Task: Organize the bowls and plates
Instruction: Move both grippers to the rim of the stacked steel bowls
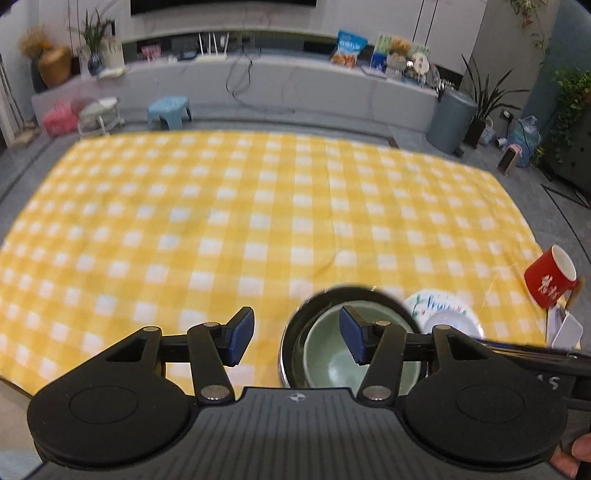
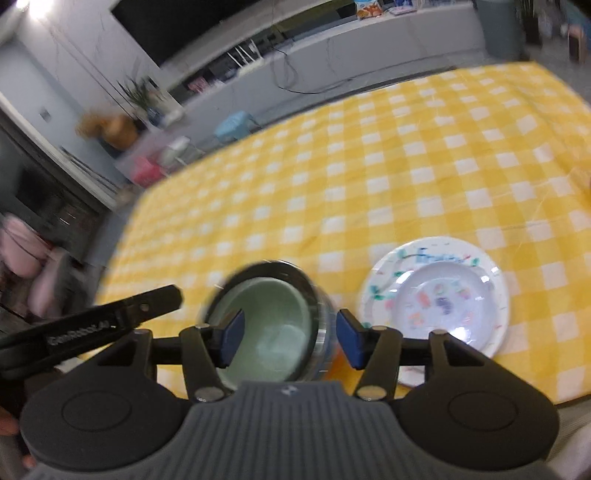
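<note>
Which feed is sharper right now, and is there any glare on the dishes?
Left wrist view: fairly sharp, fisheye bending the tablecloth edges, the nested bowls mildly soft. Right wrist view: heavy motion blur, bowls and background smeared; a bright glare spot on the small plate.

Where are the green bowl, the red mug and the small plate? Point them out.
green bowl (image 2: 266, 325): right wrist view, inside bottom of the bowl.
red mug (image 1: 546, 282): left wrist view, outer red wall.
small plate (image 2: 443, 306): right wrist view, patterned middle, atop the larger plate.

Home living room, TV console (image 1: 280, 79), houseplants (image 1: 96, 35), checked tablecloth (image 1: 236, 206)
</note>
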`<action>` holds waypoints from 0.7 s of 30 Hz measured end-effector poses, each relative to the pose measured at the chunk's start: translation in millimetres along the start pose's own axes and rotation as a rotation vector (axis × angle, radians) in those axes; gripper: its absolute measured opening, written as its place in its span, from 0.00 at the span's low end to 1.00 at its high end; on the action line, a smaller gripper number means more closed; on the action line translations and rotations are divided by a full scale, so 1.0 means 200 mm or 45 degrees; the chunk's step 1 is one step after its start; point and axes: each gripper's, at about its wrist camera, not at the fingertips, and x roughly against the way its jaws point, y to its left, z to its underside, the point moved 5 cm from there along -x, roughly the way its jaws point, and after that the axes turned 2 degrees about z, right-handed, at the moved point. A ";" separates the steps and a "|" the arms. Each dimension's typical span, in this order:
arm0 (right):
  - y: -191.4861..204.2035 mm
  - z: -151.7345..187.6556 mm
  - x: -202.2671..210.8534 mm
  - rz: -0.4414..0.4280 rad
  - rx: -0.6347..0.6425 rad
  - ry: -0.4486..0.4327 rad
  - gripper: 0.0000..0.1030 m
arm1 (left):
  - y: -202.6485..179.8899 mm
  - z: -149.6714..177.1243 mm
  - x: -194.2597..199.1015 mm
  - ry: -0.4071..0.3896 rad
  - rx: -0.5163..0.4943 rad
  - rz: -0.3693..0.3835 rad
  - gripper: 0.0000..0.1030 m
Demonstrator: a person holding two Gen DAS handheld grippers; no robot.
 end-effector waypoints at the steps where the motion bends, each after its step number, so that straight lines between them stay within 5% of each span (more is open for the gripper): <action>1: 0.00 0.01 -0.03 0.040 0.033 0.002 0.54 | 0.03 0.03 -0.03 0.016 0.004 0.008 0.61; 9: -0.02 0.09 -0.26 0.016 -0.036 0.146 0.58 | 0.12 0.13 -0.18 0.113 0.048 0.254 0.66; 21: -0.06 0.13 -0.40 0.007 -0.040 0.245 0.48 | 0.19 0.21 -0.37 0.238 0.161 0.255 0.65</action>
